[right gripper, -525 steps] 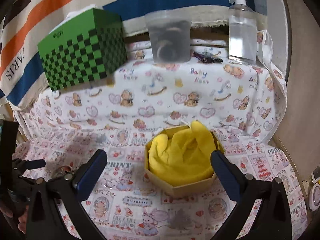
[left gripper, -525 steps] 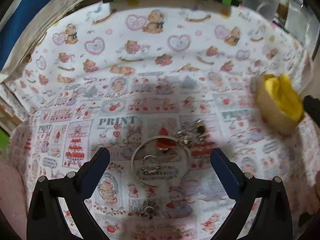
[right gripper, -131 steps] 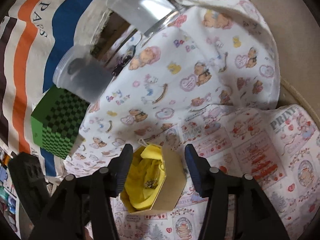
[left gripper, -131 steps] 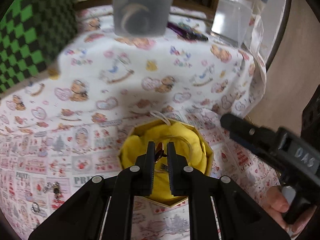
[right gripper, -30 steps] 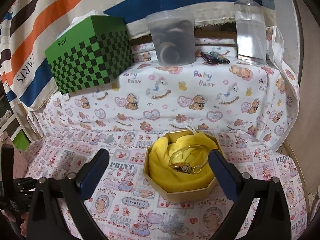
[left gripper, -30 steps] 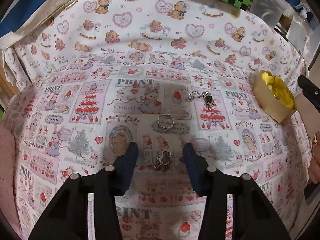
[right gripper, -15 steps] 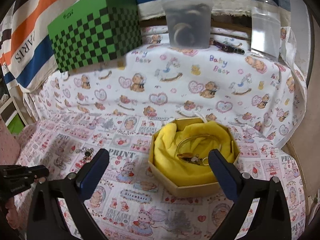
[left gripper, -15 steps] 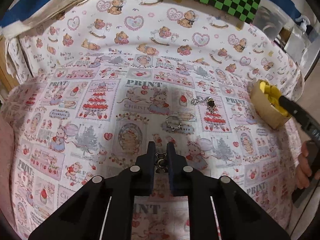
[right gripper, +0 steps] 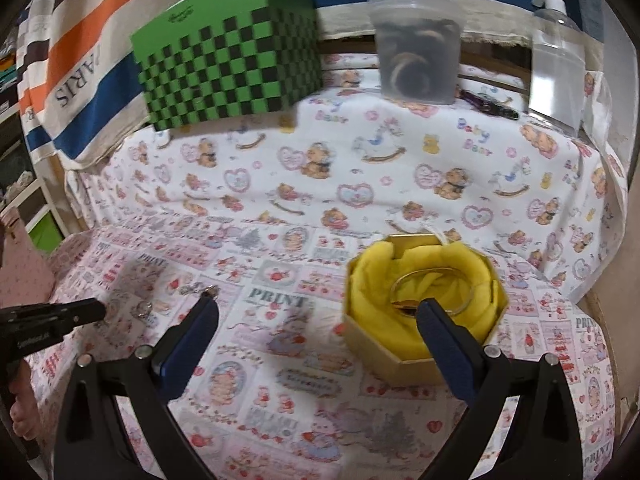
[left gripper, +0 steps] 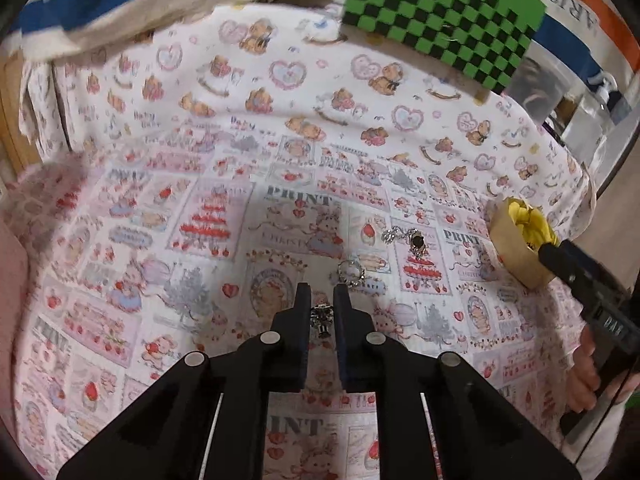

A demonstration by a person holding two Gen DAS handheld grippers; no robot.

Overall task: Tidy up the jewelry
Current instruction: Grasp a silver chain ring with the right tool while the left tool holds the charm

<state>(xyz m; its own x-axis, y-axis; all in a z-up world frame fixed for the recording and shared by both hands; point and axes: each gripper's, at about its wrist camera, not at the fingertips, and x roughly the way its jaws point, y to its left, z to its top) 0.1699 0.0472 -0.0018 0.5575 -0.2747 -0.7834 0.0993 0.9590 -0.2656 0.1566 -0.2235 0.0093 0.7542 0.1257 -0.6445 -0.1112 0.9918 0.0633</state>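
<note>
Left gripper point(left gripper: 321, 300), open a second ago, is now pinching the bear charm point(left gripper: 321, 317) at frame centre and lifting it, so transfer to the yellow-lined box point(right gripper: 424, 300) comes next; right gripper point(right gripper: 316, 308) is idling wide.

Both my feeds are fisheye, with black corners and straight lines bowed toward the rim. Light is soft, warm indoor light, even across the printed cloth point(left gripper: 280, 168), with no harsh glare. In the left view the cloth smears with motion blur at far left and along the top, and a soft shadow lies at centre just above the fingers point(left gripper: 303, 300). In the right view the green box point(right gripper: 228, 56) at upper left is blurred, and the yellow box point(right gripper: 424, 312) looks slightly soft.
</note>
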